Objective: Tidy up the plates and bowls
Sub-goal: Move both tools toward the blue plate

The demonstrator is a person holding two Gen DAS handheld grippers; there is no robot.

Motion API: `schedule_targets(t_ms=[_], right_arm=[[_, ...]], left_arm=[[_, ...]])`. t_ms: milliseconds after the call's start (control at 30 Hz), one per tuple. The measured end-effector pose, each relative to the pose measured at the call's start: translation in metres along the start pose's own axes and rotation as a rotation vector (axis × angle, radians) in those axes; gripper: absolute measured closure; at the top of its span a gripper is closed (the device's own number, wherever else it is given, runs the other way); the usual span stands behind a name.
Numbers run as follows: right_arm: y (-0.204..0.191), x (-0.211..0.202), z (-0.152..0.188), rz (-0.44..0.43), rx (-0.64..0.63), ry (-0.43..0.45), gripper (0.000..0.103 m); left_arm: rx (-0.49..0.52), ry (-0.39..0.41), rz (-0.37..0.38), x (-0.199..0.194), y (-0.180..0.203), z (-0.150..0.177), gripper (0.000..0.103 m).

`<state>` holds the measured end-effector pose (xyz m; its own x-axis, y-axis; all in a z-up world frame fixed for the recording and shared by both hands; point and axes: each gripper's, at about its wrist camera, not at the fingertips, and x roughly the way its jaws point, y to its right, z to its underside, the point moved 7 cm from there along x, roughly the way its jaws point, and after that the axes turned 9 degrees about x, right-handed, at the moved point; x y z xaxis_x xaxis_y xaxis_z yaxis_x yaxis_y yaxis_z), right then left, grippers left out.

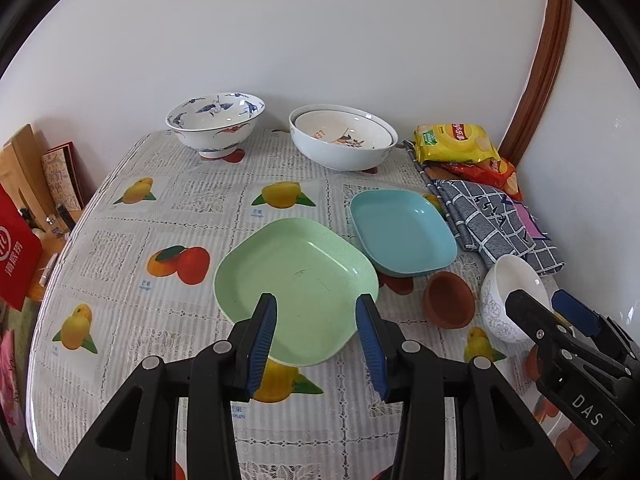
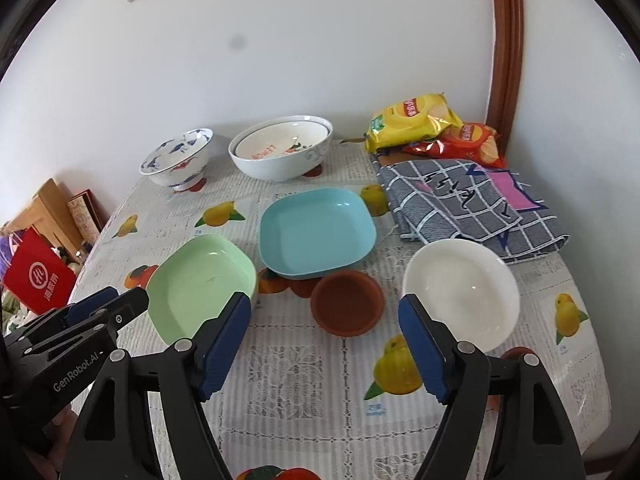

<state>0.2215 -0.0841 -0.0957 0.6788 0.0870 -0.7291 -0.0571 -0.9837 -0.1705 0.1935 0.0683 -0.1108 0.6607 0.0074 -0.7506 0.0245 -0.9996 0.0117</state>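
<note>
Left wrist view: our left gripper (image 1: 316, 320) hangs wide apart above the green plate (image 1: 296, 280); we judge it light, stiff, best pinched at its rim. Our right gripper (image 2: 324, 344) is wide too, empty.

Table (image 1: 132, 208) w/ plates (image 1: 296, 280), bowls (image 1: 216, 128), snack bags (image 1: 456, 142), cloth (image 1: 496, 220)

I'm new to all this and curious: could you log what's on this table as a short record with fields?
Plates: green plate beside blue plate
Small bowls: brown bowl, white bowl
Far bowls: blue-patterned bowl; nested pair
Extras: snack bags, checked cloth
Left gripper: jaws open, empty, over green plate
Right gripper: jaws open, empty
</note>
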Motion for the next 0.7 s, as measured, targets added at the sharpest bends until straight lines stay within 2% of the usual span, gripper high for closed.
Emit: schedule_targets(t_ms=[233,533,700], right_arm=[[0.02,-0.015,-0.008,0.02,-0.006,0.025,0.027],[0.034,-0.022,-0.016,0.038,0.021,0.062,0.027],[0.035,-0.014,-0.015,0.032,0.013,0.008,0.027]], left_arm=[[0.008,0.018,0.016,-0.008,0.016,-0.008,0.064],[0.004,0.017,0.001,-0.008,0.016,-0.011,0.064],[-0.003,0.006,0.002,-0.007,0.015,-0.01,0.064]])
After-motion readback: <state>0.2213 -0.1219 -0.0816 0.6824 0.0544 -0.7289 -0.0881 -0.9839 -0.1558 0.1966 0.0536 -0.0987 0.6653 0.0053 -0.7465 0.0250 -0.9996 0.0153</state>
